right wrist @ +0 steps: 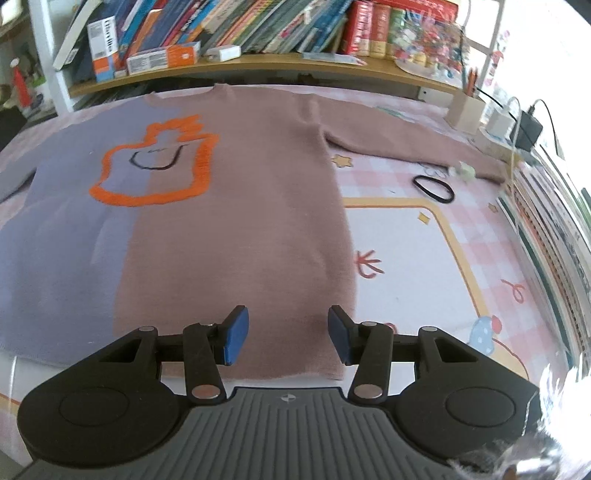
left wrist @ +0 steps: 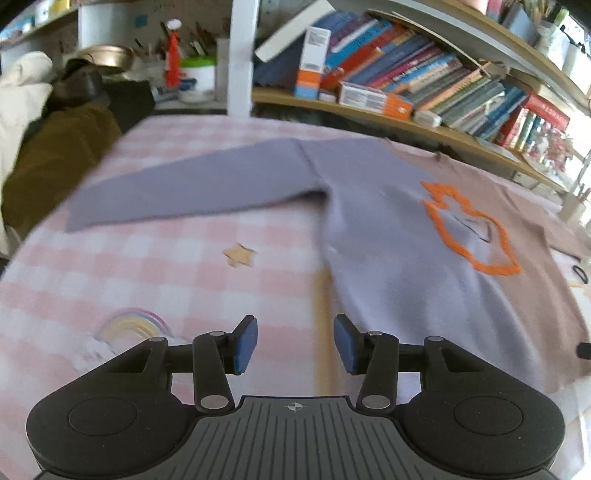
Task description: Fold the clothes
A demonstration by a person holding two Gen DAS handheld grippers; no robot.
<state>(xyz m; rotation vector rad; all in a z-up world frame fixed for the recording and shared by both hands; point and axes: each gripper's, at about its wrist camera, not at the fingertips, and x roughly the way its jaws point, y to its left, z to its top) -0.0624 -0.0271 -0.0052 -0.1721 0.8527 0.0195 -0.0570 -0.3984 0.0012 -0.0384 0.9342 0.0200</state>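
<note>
While both tools hang low over the cloth, the left hand-held gripper (left wrist: 295,341) stands with its blue rubbery pads spread and nothing between them, above the bare pink-and-white checked cover with printed rainbow and stars (left wrist: 155,266), just beside the sweater's left edge. The right hand-held gripper (right wrist: 284,334) is likewise spread and empty, hovering over the hem on the mauve side. Flat on the covered worktop lies the two-tone knit sweater, lilac on one half and dusty mauve on the other (right wrist: 229,206), front up, its neckline toward the shelves, both sleeves stretched outward. Its surface is fine, soft ribless knit, and on the chest a fluffy orange outline shape (right wrist: 155,162) encloses a thin black curved line. Right of the sweater, on the cover, rests a thin black elastic hair band loop (right wrist: 434,188), near the mauve cuff. Farther right, a small beige box-shaped pen holder (right wrist: 466,110) carries a few pencils, beside a black power adapter with its cable (right wrist: 529,129). Behind the worktop runs a long wooden shelf (right wrist: 258,70) packed with leaning paperback books in many colours (right wrist: 266,26) and several small cardboard cartons. At the far left, a white tub with a green lid (left wrist: 198,75) stands near a round metal bowl (left wrist: 107,55), the contents of both too blurred to tell.
</note>
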